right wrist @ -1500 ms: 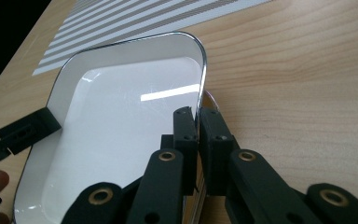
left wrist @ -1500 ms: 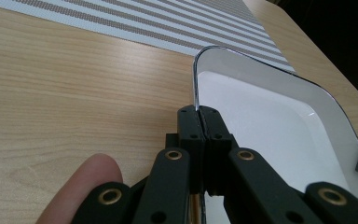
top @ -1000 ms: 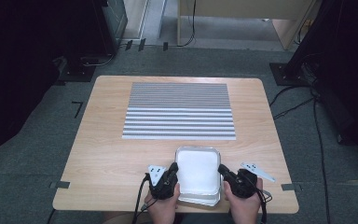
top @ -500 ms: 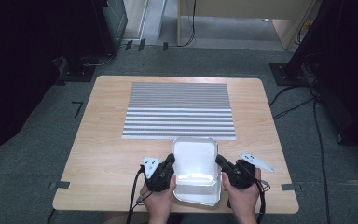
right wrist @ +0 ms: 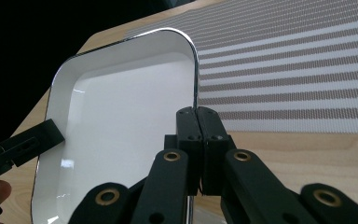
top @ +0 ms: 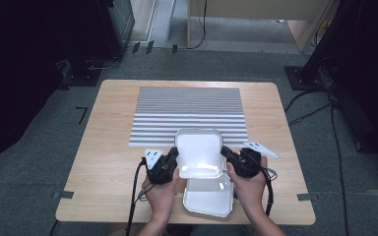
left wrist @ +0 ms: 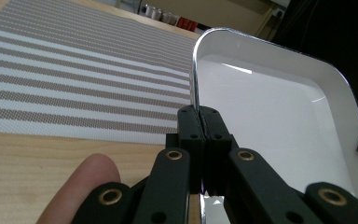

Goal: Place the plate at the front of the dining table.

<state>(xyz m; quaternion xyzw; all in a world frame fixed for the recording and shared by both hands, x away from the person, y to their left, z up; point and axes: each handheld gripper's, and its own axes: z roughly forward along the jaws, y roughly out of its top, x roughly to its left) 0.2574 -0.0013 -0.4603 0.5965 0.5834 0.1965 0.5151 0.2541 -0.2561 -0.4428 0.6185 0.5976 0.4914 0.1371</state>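
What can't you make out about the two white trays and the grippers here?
- Lower tray, high view: its far part is covered by the lifted upper tray.
- Upper tray's underside: faces away from every view.
- Left gripper and right gripper: bodies cut off by the gripper views' bottom edges.

white tray [top: 199, 152] lifted above another [top: 211, 196]

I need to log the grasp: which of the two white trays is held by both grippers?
The upper tray, clamped at its side rims; the lower tray lies free on the table.
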